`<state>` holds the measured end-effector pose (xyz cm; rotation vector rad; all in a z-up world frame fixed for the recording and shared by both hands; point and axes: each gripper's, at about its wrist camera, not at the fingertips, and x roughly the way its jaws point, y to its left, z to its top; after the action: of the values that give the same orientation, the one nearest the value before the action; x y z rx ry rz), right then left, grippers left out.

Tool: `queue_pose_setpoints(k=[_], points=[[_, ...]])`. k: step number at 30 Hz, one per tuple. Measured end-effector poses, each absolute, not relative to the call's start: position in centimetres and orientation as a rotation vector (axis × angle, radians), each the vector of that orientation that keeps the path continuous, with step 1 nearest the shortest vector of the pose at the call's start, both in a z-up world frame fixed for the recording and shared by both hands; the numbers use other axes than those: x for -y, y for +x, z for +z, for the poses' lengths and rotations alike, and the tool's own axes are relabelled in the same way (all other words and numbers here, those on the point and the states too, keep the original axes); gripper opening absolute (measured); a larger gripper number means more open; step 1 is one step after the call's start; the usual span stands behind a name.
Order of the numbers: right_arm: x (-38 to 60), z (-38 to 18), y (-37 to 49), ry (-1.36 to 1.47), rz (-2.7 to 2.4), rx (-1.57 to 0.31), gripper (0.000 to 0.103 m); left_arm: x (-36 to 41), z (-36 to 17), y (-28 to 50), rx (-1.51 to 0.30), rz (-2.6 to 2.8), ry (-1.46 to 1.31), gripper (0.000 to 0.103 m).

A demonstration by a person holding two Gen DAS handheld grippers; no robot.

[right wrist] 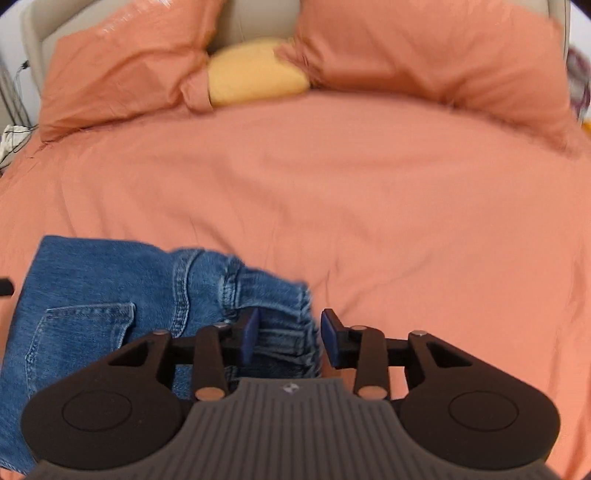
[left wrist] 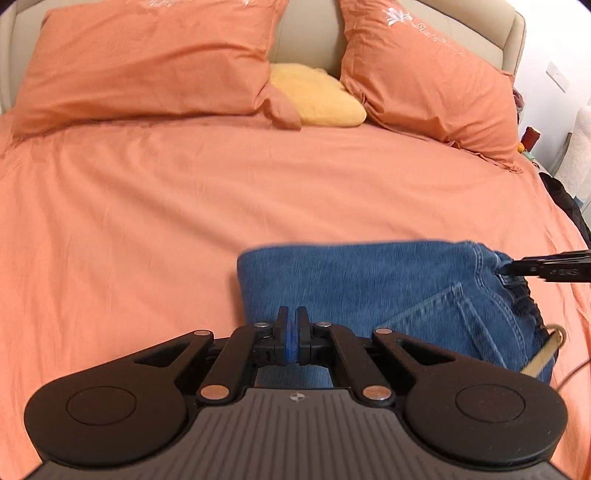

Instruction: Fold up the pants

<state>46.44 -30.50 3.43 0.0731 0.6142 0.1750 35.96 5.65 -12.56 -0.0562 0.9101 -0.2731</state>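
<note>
Folded blue jeans (left wrist: 369,288) lie on the orange bedsheet (left wrist: 147,221), back pocket up and the waistband to the right. My left gripper (left wrist: 293,332) hovers over their near left part, shut, with nothing visibly caught between its pads. The right gripper (left wrist: 517,267) reaches in from the right edge at the waistband corner. In the right wrist view the jeans (right wrist: 110,295) fill the lower left. My right gripper (right wrist: 290,336) is open, and the gathered waistband (right wrist: 284,332) lies between its fingers, which do not press on it.
Two orange pillows (left wrist: 147,62) (left wrist: 424,74) and a yellow cushion (left wrist: 317,96) lean against the beige headboard (left wrist: 306,33). A tan strap (left wrist: 543,354) sticks out at the jeans' right side. A dark bag (left wrist: 565,199) and small items sit past the bed's right edge.
</note>
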Motion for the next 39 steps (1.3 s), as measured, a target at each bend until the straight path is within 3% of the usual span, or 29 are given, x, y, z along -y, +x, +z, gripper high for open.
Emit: queue_pose_setpoints(k=[2,8,15,21,29,32,39], points=[[30.4,4.5,45.4,0.048,0.172,-0.562,0.032,-5.1,-12.5,36.9,-0.900,-0.272,-0.029,0.000],[27.6,4.0,45.6,-0.021,0.195,-0.558,0.012,-4.7,-14.5,39.2,-0.915,-0.238,-0.097,0.000],[27.4,0.3,47.8,-0.045,0.149,-0.610,0.013,-5.9,-19.6,41.5,-1.057,-0.170,-0.156,0.003],[27.6,1.4,46.7,-0.015,0.129,-0.610,0.014,-6.7,-17.4,40.1,-1.032,-0.158,-0.126,0.004],[26.9,2.5,36.5,-0.035,0.224,-0.478,0.015,-5.9,-13.5,31.8,-0.957,-0.291,-0.021,0.004],[26.5,1.5,33.4,-0.036,0.245,-0.455,0.020,-5.2,-12.7,28.4,-0.966,-0.334,0.003,0.004],[25.2,-1.9,32.3,0.005,0.242,-0.458,0.023,-4.6,-11.7,20.8,-0.973,-0.371,0.029,0.007]])
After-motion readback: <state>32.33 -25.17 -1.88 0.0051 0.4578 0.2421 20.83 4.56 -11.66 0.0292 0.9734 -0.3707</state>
